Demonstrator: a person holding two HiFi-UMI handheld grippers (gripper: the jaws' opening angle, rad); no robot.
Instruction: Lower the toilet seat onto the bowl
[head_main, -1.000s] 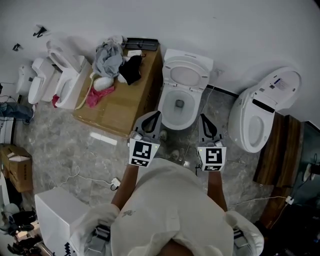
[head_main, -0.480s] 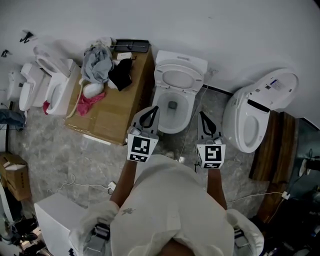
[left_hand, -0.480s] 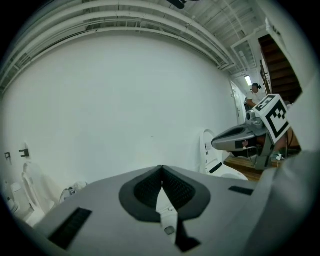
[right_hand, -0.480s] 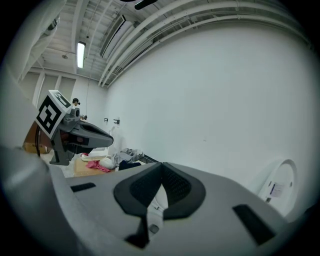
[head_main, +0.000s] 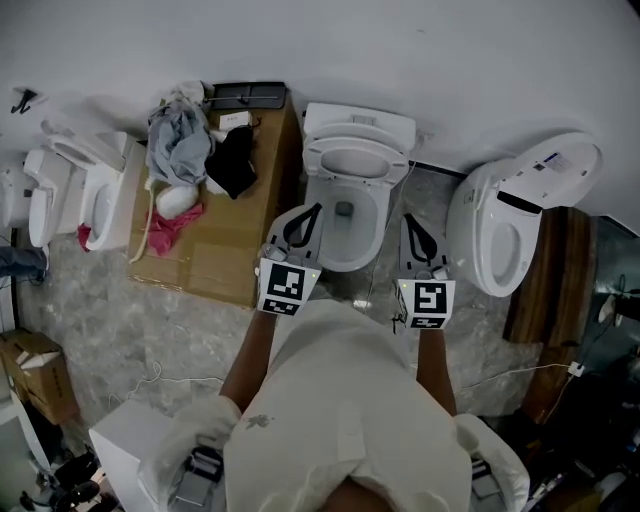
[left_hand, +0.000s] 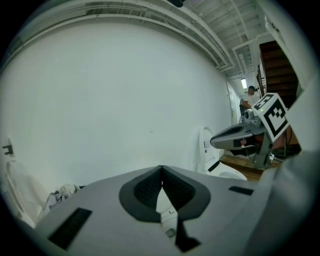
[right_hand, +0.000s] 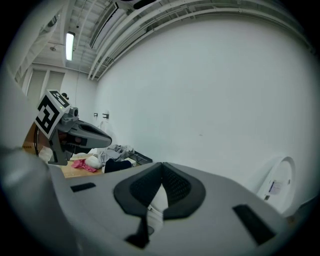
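A white toilet (head_main: 352, 238) stands against the wall in the middle of the head view. Its seat (head_main: 357, 162) is tilted up and back over the open bowl. My left gripper (head_main: 316, 208) is shut and empty, with its tip over the bowl's left rim. The right gripper (head_main: 407, 218), also shut and empty, hangs just off the bowl's right side. In the left gripper view the jaws (left_hand: 161, 168) meet at the tip, with white porcelain below them. The right gripper view shows its jaws (right_hand: 161, 164) closed the same way.
A second toilet (head_main: 520, 215) with a raised lid stands at the right, beside a dark wooden cabinet (head_main: 555, 290). A cardboard box (head_main: 225, 235) with a heap of clothes (head_main: 185, 140) sits left of the bowl. More toilets (head_main: 75, 190) stand at far left. Cables lie on the floor.
Both grippers have come forward a little, from short of the bowl to its two sides. The head view has swung, so the toilet sits more to the centre. Jaws stayed shut.
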